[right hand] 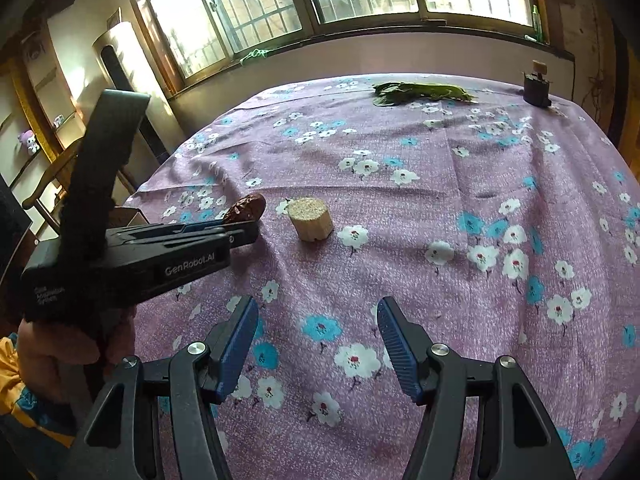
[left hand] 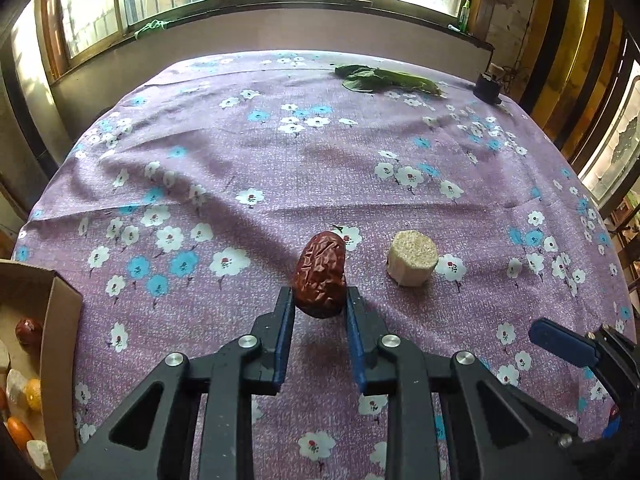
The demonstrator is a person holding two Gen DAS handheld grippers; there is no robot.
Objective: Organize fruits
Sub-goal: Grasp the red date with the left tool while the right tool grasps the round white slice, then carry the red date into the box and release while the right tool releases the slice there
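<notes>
- Left gripper (left hand: 320,300): jaws closed on a wrinkled red date (left hand: 321,275), which is gripped at its lower half and held clear of the worktop (left hand: 280,152) (a shadow lies on the cloth beneath it).
- Right gripper (right hand: 318,344): jaws wide apart and holding nothing, poised over the flowered purple cloth near the front edge.
- Pale cylinder piece (left hand: 412,258): stands on the cloth just to the right of the date, apart from it.
- Cardboard box (left hand: 60,312): at the left edge of the worktop; it holds another red date (left hand: 29,331), orange fruits and pale chunks.
- Green leaves (left hand: 386,79): lie at the far side of the worktop, near a small dark object (left hand: 487,86).
</notes>
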